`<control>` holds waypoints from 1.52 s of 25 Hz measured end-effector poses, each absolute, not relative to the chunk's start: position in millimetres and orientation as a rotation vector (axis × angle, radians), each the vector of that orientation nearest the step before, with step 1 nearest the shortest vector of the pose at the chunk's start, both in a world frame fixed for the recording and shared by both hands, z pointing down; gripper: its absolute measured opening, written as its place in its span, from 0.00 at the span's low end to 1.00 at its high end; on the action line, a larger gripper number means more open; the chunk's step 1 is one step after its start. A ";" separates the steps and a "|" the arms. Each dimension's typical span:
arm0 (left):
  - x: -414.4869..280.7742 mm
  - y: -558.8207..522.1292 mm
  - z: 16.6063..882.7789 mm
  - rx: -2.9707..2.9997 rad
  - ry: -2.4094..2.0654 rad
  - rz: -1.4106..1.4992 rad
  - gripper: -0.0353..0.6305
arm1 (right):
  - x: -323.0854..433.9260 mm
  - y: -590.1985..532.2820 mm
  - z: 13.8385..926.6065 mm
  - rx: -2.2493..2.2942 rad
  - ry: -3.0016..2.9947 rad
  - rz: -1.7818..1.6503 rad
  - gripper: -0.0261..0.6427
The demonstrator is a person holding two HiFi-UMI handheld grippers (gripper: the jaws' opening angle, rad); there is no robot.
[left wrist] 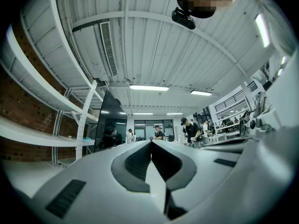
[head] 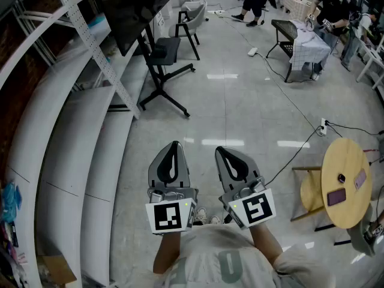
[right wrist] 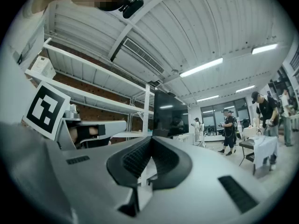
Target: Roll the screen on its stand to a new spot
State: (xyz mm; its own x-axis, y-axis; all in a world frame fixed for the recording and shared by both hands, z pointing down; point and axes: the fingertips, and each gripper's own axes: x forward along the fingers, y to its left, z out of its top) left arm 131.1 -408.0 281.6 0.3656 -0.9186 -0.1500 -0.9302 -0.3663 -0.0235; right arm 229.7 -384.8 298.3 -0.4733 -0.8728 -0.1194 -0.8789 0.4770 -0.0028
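Across the glossy floor, beside the shelving, the screen stands on its stand while both claws are clenched on nothing.

The screen [head: 129,14] is a large dark panel carried high on a black stand [head: 157,71]. The stand's splayed legs [head: 173,104] rest on the floor close to the shelving [head: 90,47], well apart from the left claw [head: 174,144] and the right claw [head: 219,151]. Each claw's jaws are pressed together and empty. The load looks top-heavy, and the panel's face is probably smooth and fragile, so the stiff upright post seems the safer hold. A low, slow push should keep it from tipping. Its wheels are too small to make out. A cable [head: 288,95] lying on the floor could snag them.
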 end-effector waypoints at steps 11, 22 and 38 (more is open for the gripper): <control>117.6 -416.4 305.1 -2.481 1.813 0.150 0.08 | 235.4 -377.9 339.3 -1.558 2.669 -0.006 0.07; 102.4 -503.5 336.0 -2.462 1.836 0.167 0.08 | 238.2 -468.8 373.3 -1.597 2.654 0.004 0.07; 58.0 -886.4 291.8 -2.369 1.811 0.244 0.08 | 190.3 -861.0 295.4 -1.513 2.694 0.192 0.07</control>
State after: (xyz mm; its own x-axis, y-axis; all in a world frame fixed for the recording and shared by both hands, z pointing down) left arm 58.0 -886.4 291.8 0.2579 -0.9410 -0.2189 -0.9654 -0.2599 -0.0202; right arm 190.3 -861.0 295.4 -0.5215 -0.8473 -0.1004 -0.8530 0.5149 0.0853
